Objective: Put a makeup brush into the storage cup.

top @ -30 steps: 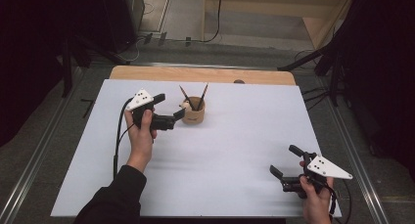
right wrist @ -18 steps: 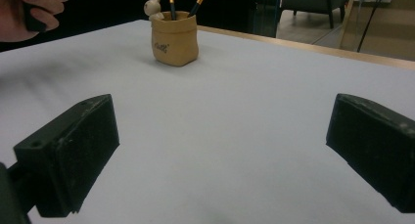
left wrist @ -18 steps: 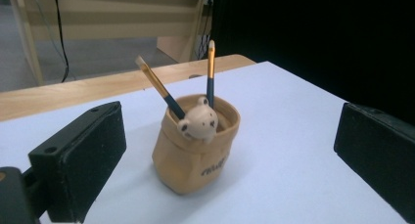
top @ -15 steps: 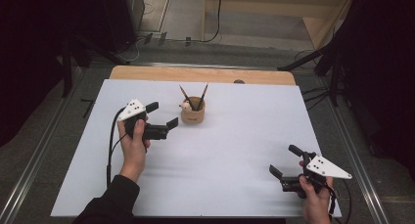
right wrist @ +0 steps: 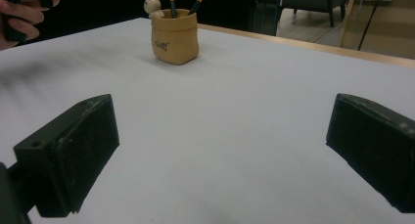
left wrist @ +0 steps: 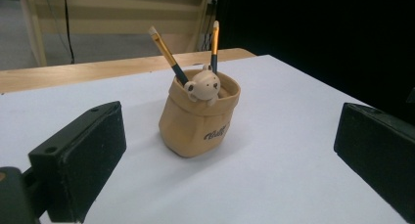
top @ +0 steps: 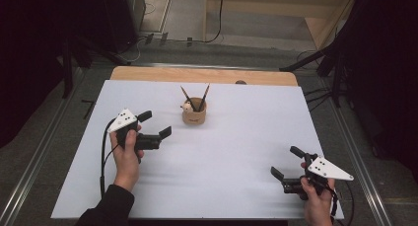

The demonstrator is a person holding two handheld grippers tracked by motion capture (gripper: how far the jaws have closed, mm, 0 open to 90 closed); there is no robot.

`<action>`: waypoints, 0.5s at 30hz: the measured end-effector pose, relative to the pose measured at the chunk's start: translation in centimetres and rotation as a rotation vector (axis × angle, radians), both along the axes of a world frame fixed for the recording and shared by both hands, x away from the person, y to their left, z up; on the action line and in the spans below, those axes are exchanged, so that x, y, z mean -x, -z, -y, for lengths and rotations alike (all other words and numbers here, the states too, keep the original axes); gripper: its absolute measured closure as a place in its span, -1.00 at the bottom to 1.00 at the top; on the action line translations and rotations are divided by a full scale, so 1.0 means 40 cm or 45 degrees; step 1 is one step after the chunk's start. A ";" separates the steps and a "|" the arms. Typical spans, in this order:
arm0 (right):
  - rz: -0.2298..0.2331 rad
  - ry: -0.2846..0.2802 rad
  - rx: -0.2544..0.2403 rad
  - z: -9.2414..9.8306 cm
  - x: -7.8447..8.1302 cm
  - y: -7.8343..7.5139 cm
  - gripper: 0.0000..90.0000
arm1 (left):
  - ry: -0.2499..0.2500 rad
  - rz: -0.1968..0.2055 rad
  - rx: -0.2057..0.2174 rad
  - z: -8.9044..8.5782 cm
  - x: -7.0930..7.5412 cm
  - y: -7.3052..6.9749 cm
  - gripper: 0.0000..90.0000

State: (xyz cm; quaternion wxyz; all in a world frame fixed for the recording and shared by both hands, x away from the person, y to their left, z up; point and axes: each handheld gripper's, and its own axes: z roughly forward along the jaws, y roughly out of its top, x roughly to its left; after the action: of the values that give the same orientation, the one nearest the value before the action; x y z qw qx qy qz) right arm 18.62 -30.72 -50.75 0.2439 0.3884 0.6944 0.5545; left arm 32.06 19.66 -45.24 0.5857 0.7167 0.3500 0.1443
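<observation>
A tan sack-shaped pen holder [top: 193, 112] with a small bear figure on its rim stands upright on the white table, two brushes sticking out of it. It appears between the jaws in the left gripper view [left wrist: 200, 117] and far off in the right gripper view [right wrist: 174, 35]. My left gripper [top: 154, 124] is open and empty, a short way left of the holder, apart from it. Near the front right corner my right gripper [top: 287, 162] is open with nothing between its jaws.
The white sheet [top: 236, 137] covers most of a wooden table whose bare far edge [top: 207, 75] shows behind the holder. Dark floor, cables and black stands surround the table. A person's hand [right wrist: 24, 13] shows at the top left of the right gripper view.
My left gripper has drawn back from the pen holder, moving left and toward the person. The right gripper has stayed put.
</observation>
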 end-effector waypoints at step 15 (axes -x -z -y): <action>-0.001 0.003 0.000 -0.002 0.000 -0.001 -1.00 | -0.010 -0.003 -0.014 -0.049 0.040 0.012 -1.00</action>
State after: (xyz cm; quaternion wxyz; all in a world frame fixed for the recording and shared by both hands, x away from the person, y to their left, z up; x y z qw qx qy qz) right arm 18.63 -30.66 -50.73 0.2444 0.3892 0.6941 0.5540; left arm 30.45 21.62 -45.70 0.5807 0.7187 0.3528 0.1476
